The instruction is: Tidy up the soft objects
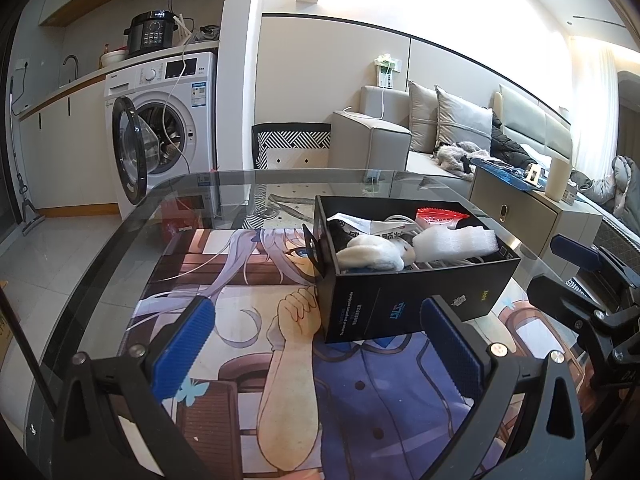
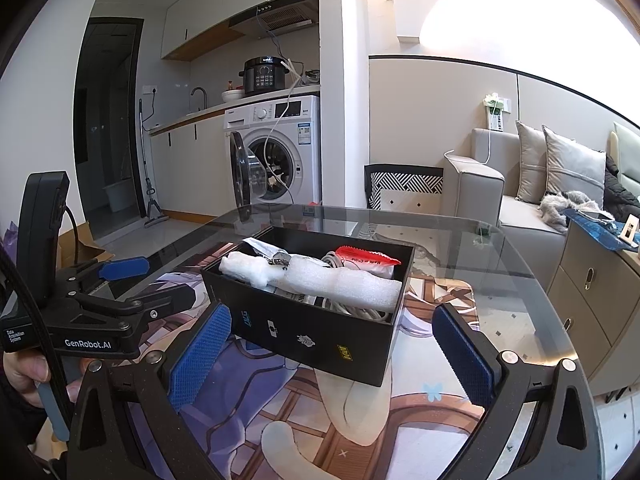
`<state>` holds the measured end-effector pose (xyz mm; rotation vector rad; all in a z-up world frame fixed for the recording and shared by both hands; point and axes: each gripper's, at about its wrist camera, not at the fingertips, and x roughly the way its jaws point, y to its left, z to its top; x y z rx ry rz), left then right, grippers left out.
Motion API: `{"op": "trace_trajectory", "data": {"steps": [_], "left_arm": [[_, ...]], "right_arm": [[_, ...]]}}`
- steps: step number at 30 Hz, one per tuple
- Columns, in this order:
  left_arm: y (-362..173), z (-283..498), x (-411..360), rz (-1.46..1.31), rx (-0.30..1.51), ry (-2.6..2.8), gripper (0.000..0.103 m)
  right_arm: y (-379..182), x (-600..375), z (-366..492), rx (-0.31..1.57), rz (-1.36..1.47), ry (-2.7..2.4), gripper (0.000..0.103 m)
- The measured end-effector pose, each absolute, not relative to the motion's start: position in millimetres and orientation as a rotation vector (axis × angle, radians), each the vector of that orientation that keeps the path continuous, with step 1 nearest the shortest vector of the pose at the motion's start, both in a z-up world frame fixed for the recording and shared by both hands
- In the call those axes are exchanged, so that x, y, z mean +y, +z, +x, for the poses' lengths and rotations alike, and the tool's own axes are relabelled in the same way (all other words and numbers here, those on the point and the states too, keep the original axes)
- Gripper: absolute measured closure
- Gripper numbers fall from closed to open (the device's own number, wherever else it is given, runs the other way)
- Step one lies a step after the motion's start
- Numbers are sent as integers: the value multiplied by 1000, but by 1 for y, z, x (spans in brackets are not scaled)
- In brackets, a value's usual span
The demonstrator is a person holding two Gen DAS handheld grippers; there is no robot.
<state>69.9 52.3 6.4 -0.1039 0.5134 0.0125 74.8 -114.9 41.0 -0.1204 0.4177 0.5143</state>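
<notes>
A black open box point(image 1: 416, 300) point(image 2: 316, 332) stands on the printed mat of a glass table. Inside lie a white foam roll point(image 1: 452, 240) point(image 2: 316, 280), a white plush piece point(image 1: 372, 254), a red-topped plastic bag point(image 1: 440, 216) point(image 2: 364, 260), white cables and a paper packet. My left gripper point(image 1: 318, 344) is open, low over the mat, with the box's near corner just ahead between its blue pads point(image 1: 182, 350). My right gripper point(image 2: 330, 356) is open too, facing the box's long side. The left gripper point(image 2: 132, 280) also shows at the left of the right wrist view, and the right gripper point(image 1: 580, 264) at the right edge of the left wrist view.
The glass table point(image 1: 120, 248) carries an illustrated mat point(image 1: 240, 280). A washing machine point(image 1: 168, 120) with its door open stands behind, a patterned chair point(image 1: 292, 144) at the far side, a sofa point(image 1: 440, 140) and a beige cabinet point(image 1: 532, 208) to the right. A hand point(image 2: 24, 372) grips the left handle.
</notes>
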Motion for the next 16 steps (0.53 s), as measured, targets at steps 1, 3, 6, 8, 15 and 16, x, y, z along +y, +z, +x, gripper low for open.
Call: {"op": "trace_trajectory", "data": {"steps": [1, 3, 6, 8, 15, 16], "left_arm": [[6, 70, 52, -104, 513, 12, 0], [7, 70, 52, -104, 513, 11, 0], [7, 70, 51, -104, 512, 11, 0], [7, 70, 52, -104, 512, 11, 0], [10, 68, 50, -105, 502, 2, 0], [10, 67, 50, -105, 502, 1, 0]], "right_arm": [[41, -115, 75, 418, -120, 515, 1], [41, -115, 75, 418, -120, 514, 1], [41, -115, 75, 418, -121, 514, 1], [41, -115, 75, 418, -120, 515, 1], [41, -114, 75, 419, -120, 514, 1], [41, -114, 75, 419, -120, 514, 1]]}}
